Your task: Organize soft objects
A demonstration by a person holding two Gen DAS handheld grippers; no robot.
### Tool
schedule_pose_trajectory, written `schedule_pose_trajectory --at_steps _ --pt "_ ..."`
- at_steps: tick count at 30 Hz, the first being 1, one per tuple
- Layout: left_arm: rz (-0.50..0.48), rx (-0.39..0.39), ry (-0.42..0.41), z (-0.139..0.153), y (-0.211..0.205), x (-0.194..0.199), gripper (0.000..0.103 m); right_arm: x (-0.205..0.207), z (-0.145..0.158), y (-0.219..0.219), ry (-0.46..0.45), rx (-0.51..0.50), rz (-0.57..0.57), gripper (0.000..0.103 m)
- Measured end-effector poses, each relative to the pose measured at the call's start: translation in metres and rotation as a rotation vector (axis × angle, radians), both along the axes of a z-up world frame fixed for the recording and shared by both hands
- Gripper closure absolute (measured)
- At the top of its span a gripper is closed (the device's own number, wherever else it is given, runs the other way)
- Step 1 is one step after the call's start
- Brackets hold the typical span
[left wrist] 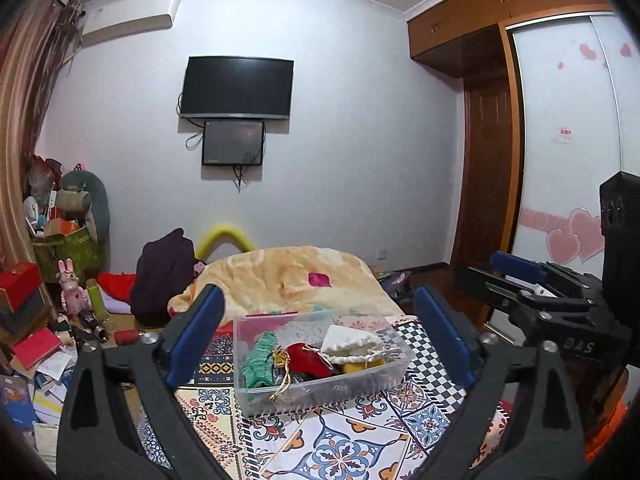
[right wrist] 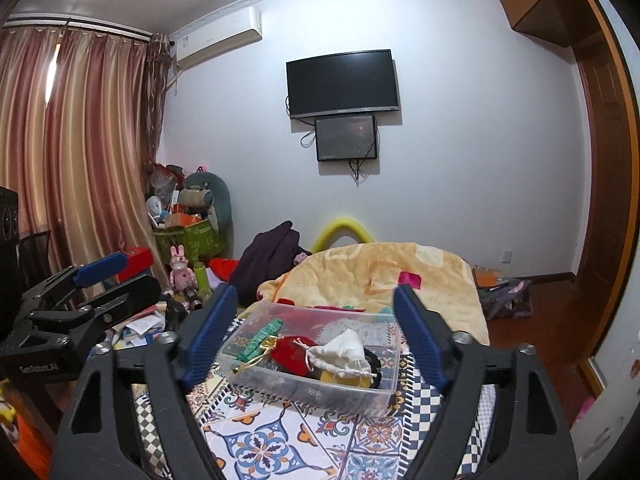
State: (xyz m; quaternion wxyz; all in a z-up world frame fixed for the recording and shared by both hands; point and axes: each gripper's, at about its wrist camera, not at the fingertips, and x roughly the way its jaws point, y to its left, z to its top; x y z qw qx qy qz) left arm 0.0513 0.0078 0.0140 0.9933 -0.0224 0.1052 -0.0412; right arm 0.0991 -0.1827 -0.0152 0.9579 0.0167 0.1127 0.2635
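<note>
A clear plastic box (left wrist: 384, 378) stands on a patterned bedspread (left wrist: 340, 440). It holds a white drawstring pouch (left wrist: 348, 344), a red pouch (left wrist: 310, 360), a green knitted piece (left wrist: 258, 360) and a yellow item (left wrist: 354, 367). My left gripper (left wrist: 320, 332) is open and empty, held back from the box. The right wrist view shows the same box (right wrist: 360, 396) with the white pouch (right wrist: 340, 354) and red pouch (right wrist: 290, 354). My right gripper (right wrist: 314, 328) is open and empty, also short of the box. Each gripper shows at the edge of the other's view (left wrist: 520, 276) (right wrist: 96, 280).
A yellow blanket (left wrist: 288, 276) is bunched on the bed behind the box, with a dark garment (left wrist: 164, 276) beside it. Boxes, papers and toys (left wrist: 48, 320) clutter the floor at left. A wardrobe (left wrist: 560, 160) stands at right.
</note>
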Motion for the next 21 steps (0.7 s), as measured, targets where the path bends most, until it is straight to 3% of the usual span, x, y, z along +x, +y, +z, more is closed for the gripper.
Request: schedule_pose_trajectory --at_steps 5,7,21 --pt "-0.003 -0.009 0.002 -0.001 0.0 -0.004 0.001 -0.01 -0.003 -0.004 -0.011 0.007 -0.001 0.011" --pt "-0.001 -0.009 0.004 -0.003 0.001 -0.004 0.0 -0.012 -0.003 -0.005 -0.017 0.011 -0.008 0.0" --pt "0.017 -0.004 0.006 -0.005 0.001 -0.002 0.0 -0.018 -0.005 -0.011 -0.025 0.014 -0.019 0.0"
